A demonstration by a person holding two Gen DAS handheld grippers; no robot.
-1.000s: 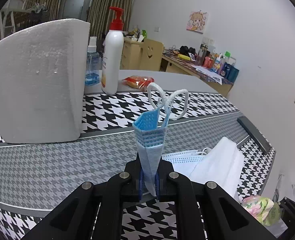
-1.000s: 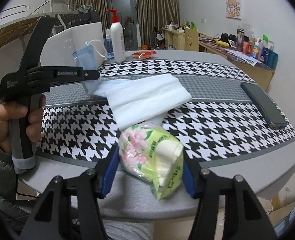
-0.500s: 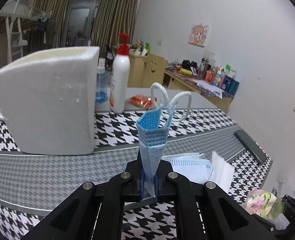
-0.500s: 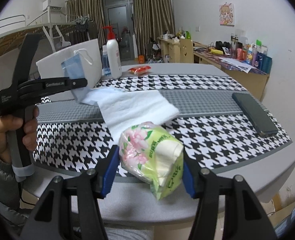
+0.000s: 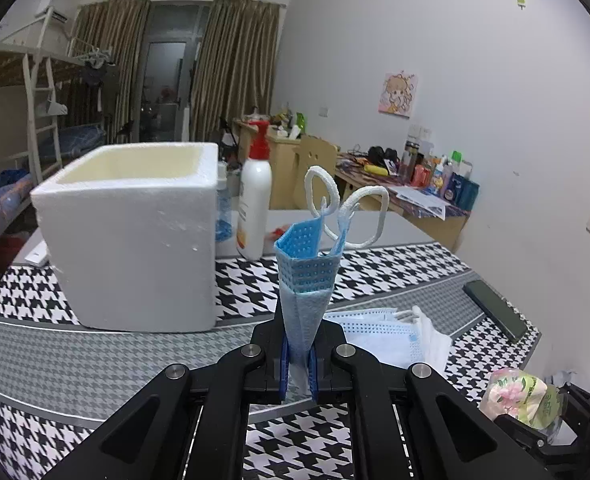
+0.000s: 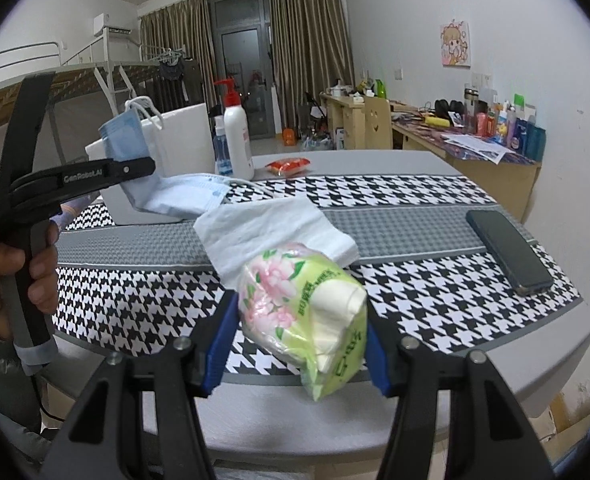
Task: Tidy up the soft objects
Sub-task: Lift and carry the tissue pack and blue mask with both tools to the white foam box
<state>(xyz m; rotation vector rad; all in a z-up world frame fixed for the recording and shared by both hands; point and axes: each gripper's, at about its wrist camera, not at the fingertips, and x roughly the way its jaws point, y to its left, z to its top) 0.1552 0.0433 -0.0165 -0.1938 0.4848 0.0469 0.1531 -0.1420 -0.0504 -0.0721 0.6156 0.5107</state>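
My left gripper (image 5: 298,372) is shut on a folded blue face mask (image 5: 307,280) with white ear loops, held upright above the table; it also shows in the right wrist view (image 6: 125,138). My right gripper (image 6: 301,344) is shut on a green floral tissue pack (image 6: 307,304), held above the table's near edge; the pack also shows in the left wrist view (image 5: 521,396). An open white foam box (image 5: 135,232) stands to the left of the raised mask. More masks (image 5: 375,332) and a white tissue sheet (image 6: 271,228) lie on the houndstooth cloth.
A white pump bottle (image 5: 255,200) and a small blue spray bottle (image 5: 223,208) stand behind the box. A red snack packet (image 6: 289,166) lies at the back. A dark phone (image 6: 509,250) lies at the right. A desk with clutter (image 6: 475,132) lines the wall.
My left gripper has risen with the mask, so the foam box's open top now shows. My right gripper has lifted slightly with the tissue pack.
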